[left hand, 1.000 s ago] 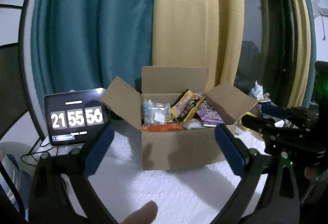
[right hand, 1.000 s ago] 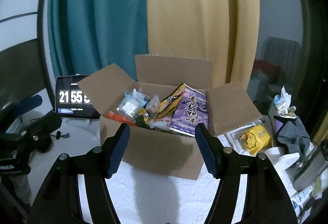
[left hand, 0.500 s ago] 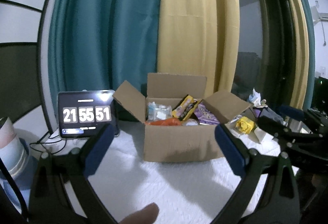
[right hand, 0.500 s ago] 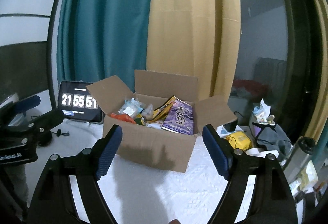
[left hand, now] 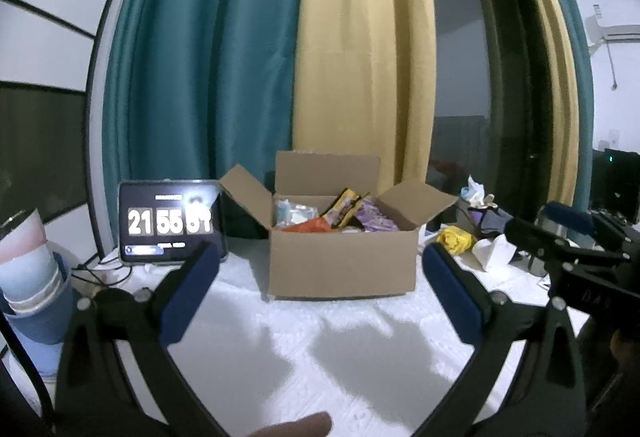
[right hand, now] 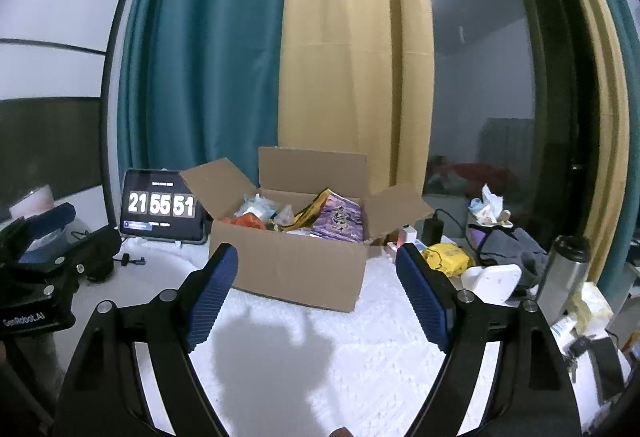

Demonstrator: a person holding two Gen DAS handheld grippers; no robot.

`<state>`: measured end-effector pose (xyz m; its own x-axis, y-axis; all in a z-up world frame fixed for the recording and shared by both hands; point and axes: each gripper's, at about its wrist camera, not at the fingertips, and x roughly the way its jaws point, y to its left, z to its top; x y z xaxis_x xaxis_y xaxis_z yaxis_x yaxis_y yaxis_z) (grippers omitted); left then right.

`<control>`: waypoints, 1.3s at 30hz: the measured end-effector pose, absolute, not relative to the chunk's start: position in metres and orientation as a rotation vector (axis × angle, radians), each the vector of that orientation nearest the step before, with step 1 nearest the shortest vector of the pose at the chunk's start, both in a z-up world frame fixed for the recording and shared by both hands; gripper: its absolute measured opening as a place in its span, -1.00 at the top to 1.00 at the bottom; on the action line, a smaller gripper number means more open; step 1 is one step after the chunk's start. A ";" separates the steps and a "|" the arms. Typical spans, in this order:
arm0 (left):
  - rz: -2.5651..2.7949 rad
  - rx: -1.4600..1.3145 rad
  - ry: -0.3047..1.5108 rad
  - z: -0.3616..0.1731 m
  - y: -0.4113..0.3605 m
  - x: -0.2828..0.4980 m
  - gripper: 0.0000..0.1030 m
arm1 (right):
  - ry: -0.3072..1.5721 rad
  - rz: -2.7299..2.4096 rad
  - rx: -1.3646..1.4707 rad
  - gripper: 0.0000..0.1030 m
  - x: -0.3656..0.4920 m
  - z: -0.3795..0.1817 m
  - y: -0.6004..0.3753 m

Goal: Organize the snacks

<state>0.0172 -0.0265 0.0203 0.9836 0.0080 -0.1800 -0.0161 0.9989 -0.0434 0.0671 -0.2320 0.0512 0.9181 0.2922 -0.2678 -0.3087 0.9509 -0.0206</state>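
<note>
Snacks sit heaped in an open cardboard box on the white worktop, flaps splayed, probably so they stay reachable. Nearest, the right claw and left claw both gape wide, empty, well short of it. Farther in, the purple packet leans upright, its long axis tilted back toward the curtains.

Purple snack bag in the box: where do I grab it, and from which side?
Grip the purple snack bag by its raised top edge, coming down from above with the right gripper, probably jaws across its thin faces. It leans upright against the yellow packet, and the cardboard box walls block any side approach.
</note>
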 end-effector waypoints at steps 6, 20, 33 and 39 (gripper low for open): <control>0.023 -0.025 0.098 0.031 -0.028 -0.008 -0.98 | 0.248 0.294 -0.072 -0.63 0.048 0.056 -0.236; 0.024 -0.050 0.064 0.042 -0.023 -0.020 -0.98 | 0.210 0.291 -0.067 -0.63 0.037 0.068 -0.237; 0.017 -0.054 0.058 0.043 -0.024 -0.021 -0.98 | 0.212 0.289 -0.067 -0.63 0.036 0.067 -0.236; 0.015 -0.060 0.053 0.044 -0.023 -0.022 -0.98 | 0.213 0.289 -0.067 -0.63 0.035 0.068 -0.236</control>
<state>-0.0224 -0.0226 0.0436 0.9985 0.0138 -0.0532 -0.0169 0.9981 -0.0592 0.0352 -0.2361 0.0677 0.9363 0.2759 -0.2175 -0.2899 0.9564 -0.0348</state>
